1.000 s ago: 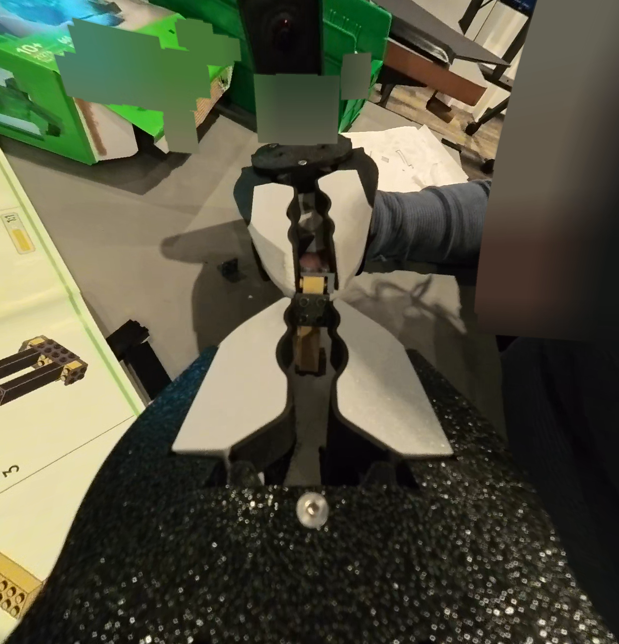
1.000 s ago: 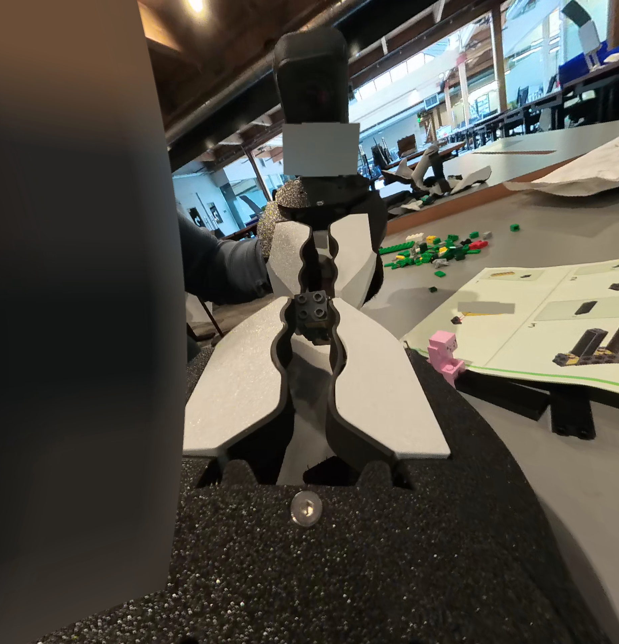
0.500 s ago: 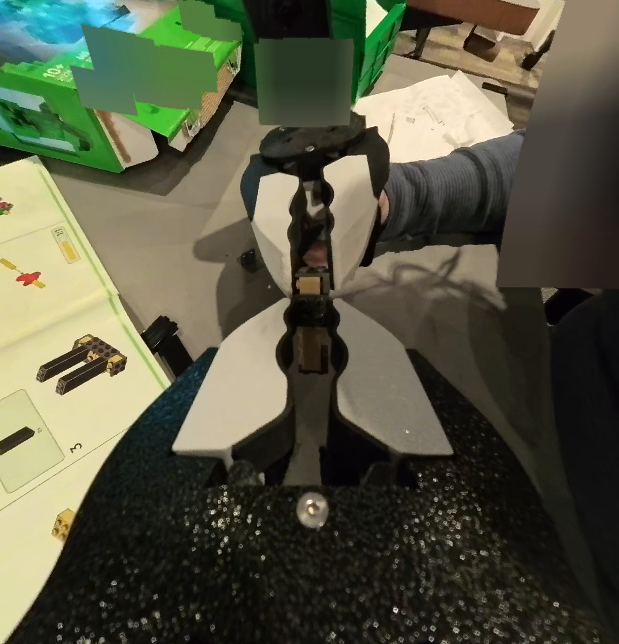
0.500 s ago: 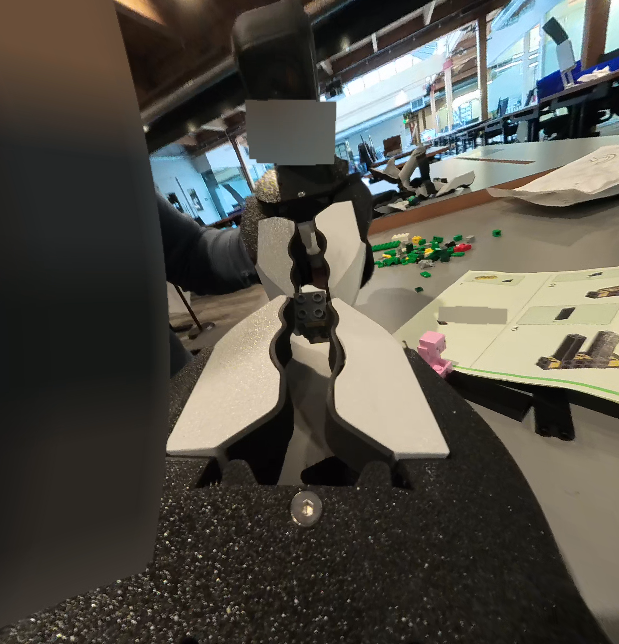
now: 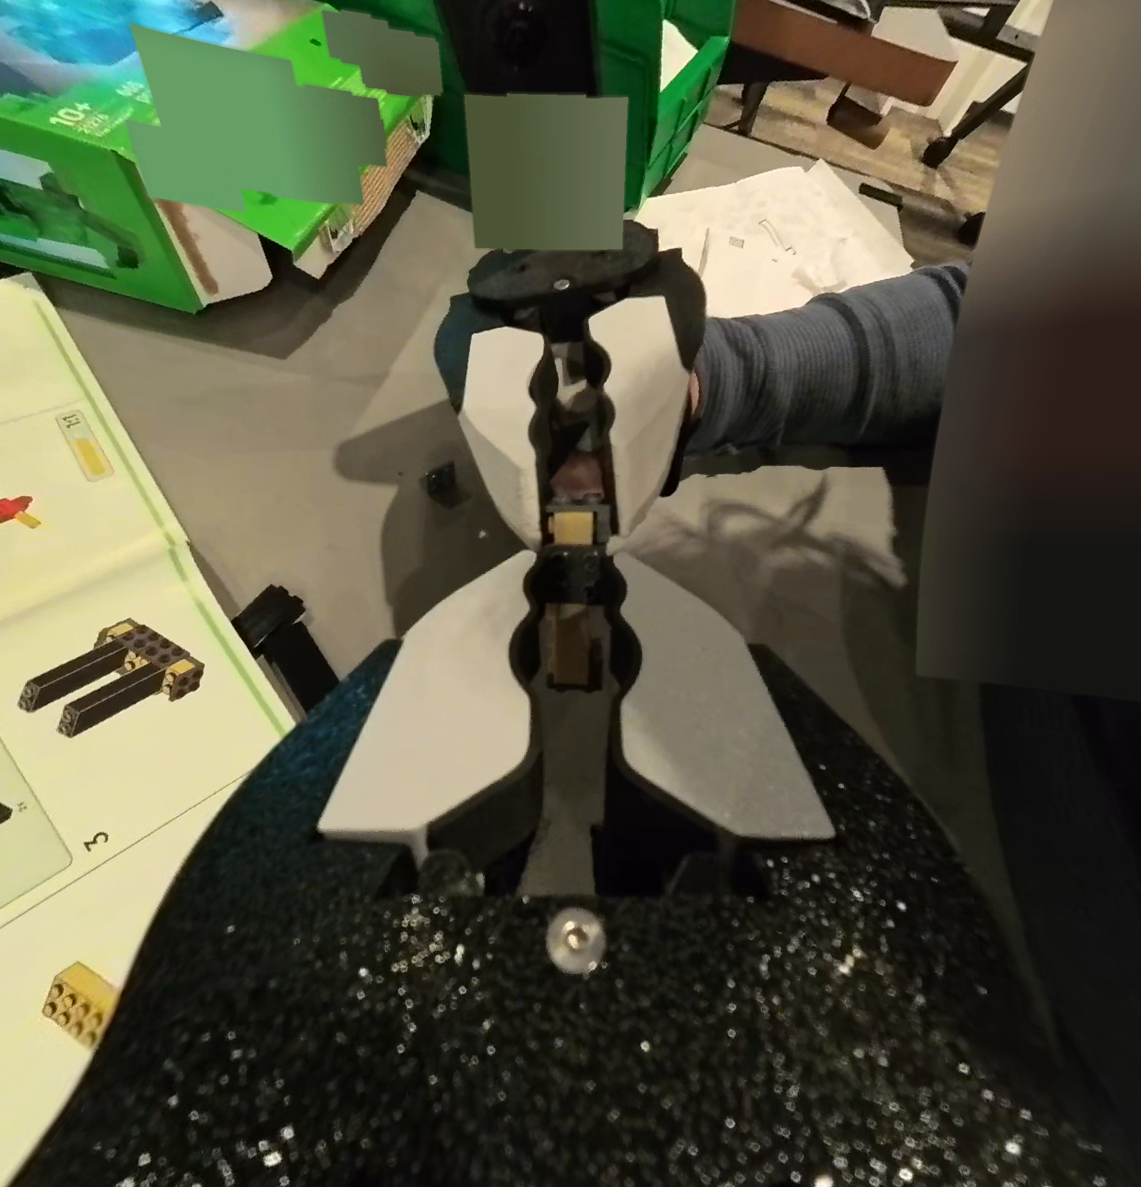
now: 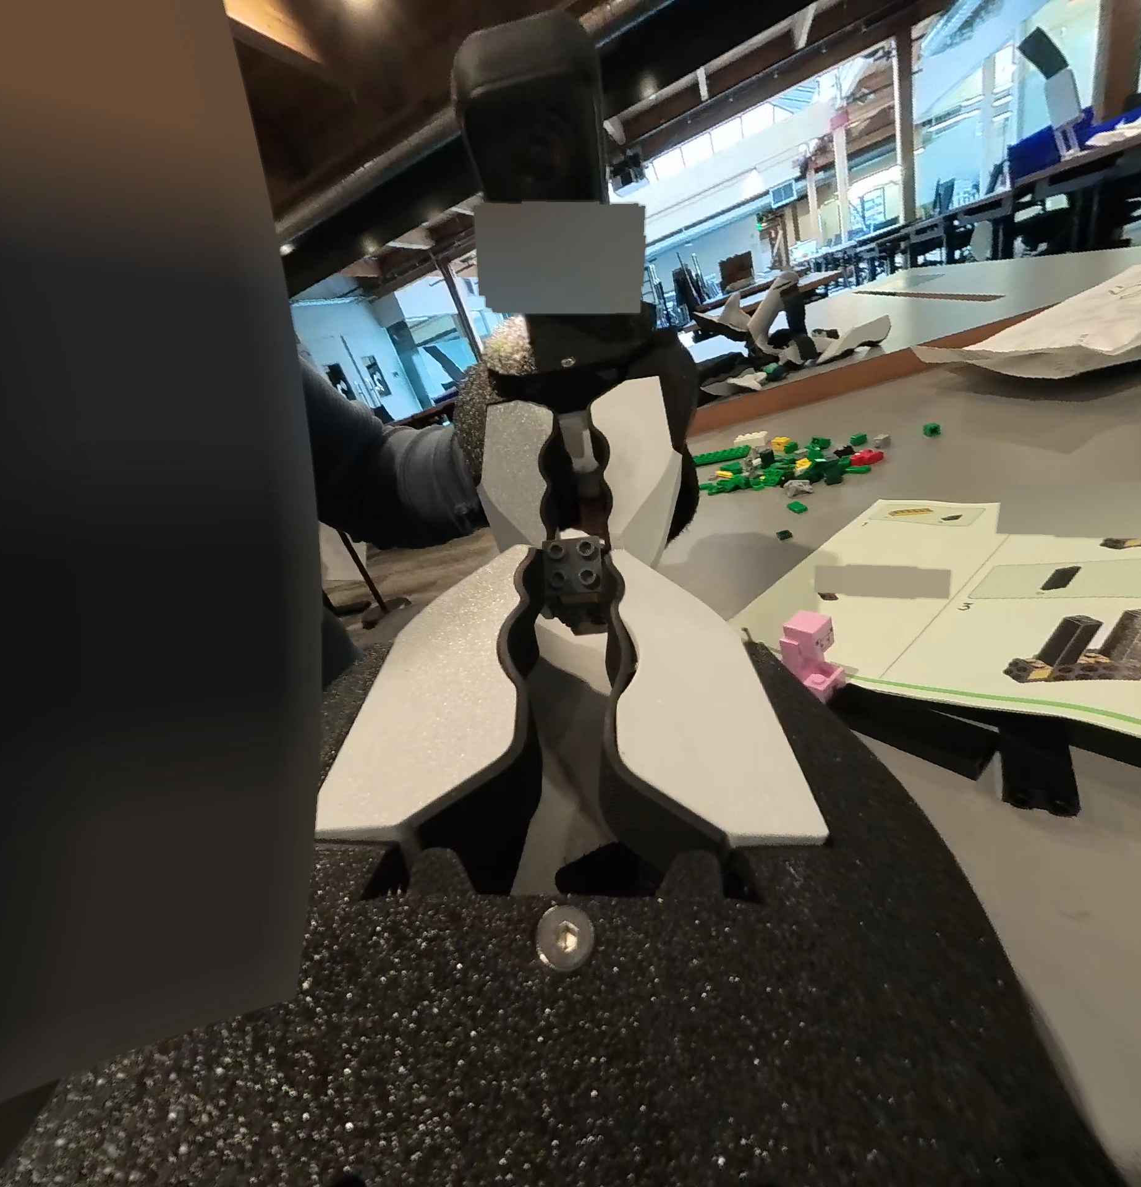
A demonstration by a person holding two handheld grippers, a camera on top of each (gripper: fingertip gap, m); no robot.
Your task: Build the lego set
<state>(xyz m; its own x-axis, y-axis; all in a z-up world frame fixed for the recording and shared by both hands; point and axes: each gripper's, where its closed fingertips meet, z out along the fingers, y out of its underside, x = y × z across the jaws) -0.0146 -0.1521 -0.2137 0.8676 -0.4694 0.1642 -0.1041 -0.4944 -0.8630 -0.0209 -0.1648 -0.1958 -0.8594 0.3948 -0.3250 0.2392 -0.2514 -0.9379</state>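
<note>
My two grippers meet tip to tip above the grey table (image 5: 337,398). In the left wrist view my left gripper (image 5: 571,568) is shut on a small black-and-tan brick piece (image 5: 571,649). The right gripper (image 5: 571,514) faces it from beyond, holding a tan brick (image 5: 571,528) with dark sides. In the right wrist view my right gripper (image 6: 571,568) is shut on a dark grey 2x2 brick (image 6: 571,571) with tan under it. The left gripper (image 6: 577,514) closes in right behind it. I cannot tell whether the two pieces are joined.
An open instruction booklet (image 5: 73,578) (image 6: 940,610) lies on the table, with long black bricks (image 5: 285,642) (image 6: 1037,764) at its edge. A pink pig figure (image 6: 809,645), a pile of loose green bricks (image 6: 793,466), a small black brick (image 5: 443,482), green boxes (image 5: 73,212) and white paper (image 5: 780,218) lie around. Less than 4 cm separates the two grippers' tips.
Both grippers have stayed shut and tip to tip. The pair has shifted a little over the table, so the booklet and boxes sit differently in both views.
</note>
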